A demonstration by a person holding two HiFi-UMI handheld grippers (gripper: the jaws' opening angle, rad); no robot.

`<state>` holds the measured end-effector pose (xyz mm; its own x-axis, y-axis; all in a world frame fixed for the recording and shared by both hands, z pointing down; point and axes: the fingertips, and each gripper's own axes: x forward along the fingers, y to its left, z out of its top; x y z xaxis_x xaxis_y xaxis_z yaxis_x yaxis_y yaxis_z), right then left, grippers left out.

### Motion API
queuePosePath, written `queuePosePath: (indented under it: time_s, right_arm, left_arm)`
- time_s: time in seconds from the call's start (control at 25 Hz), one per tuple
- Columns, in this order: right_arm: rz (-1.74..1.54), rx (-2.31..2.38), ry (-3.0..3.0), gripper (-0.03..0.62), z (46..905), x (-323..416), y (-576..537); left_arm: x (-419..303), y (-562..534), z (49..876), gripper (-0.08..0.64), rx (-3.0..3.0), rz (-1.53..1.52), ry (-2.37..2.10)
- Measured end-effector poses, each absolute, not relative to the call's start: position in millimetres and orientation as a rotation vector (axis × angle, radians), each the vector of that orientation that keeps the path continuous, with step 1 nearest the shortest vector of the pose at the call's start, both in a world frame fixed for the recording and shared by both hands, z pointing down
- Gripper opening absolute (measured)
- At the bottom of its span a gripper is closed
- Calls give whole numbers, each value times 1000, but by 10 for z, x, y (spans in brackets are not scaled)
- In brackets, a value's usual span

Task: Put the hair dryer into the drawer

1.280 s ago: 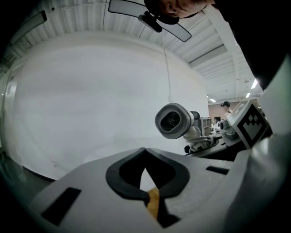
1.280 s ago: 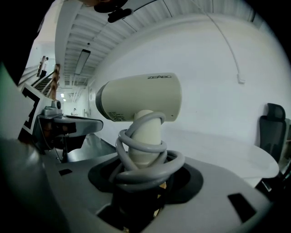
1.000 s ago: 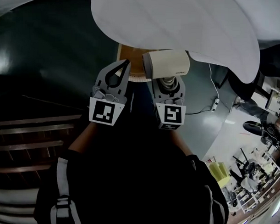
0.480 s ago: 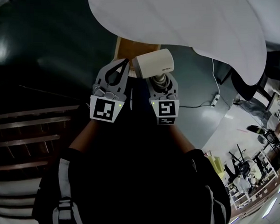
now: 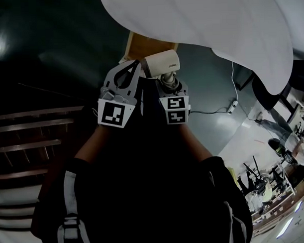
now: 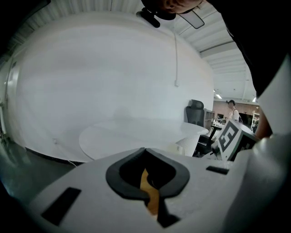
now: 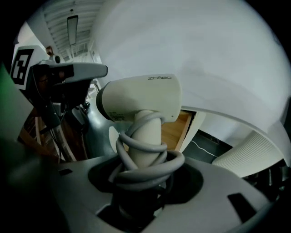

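A cream hair dryer [image 5: 161, 63] [image 7: 141, 96] has its grey cord wound round the handle. My right gripper [image 5: 169, 83] [image 7: 145, 177] is shut on that handle and cord, with the dryer's barrel lying crosswise above the jaws. Just beyond the dryer an open wooden drawer [image 5: 145, 45] [image 7: 179, 129] sticks out under a white table [image 5: 203, 17]. My left gripper [image 5: 135, 68] [image 6: 146, 157] is close beside the dryer on the left, shut and holding nothing. Its tips point at the drawer's near corner, and a sliver of the drawer's wood [image 6: 149, 196] shows through its jaws.
The big white tabletop overhangs the drawer from above. Brown wooden slats [image 5: 28, 143] run along the left. A power strip with its cable [image 5: 233, 108] lies on the dark floor at the right. An office chair [image 6: 195, 113] and desks stand further off.
Both grippers have sunk toward the drawer. The right one has tipped downward and carried the dryer left, so it now lies against the drawer's front. The left has moved less.
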<state>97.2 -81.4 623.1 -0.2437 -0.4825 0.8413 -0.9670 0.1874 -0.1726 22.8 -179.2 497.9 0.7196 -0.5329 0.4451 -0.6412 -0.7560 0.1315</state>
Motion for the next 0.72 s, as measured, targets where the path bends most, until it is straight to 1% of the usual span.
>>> queuePosePath:
  time_s: [0.48, 0.72]
  right_arm:
    - [1177, 1066, -1693, 256, 6487, 861, -746]
    - [1174, 982, -1687, 256, 6500, 908, -899]
  left_arm:
    - [189, -1775, 5093, 8, 2621, 548, -952]
    - [151, -1853, 5099, 8, 2607, 534, -981]
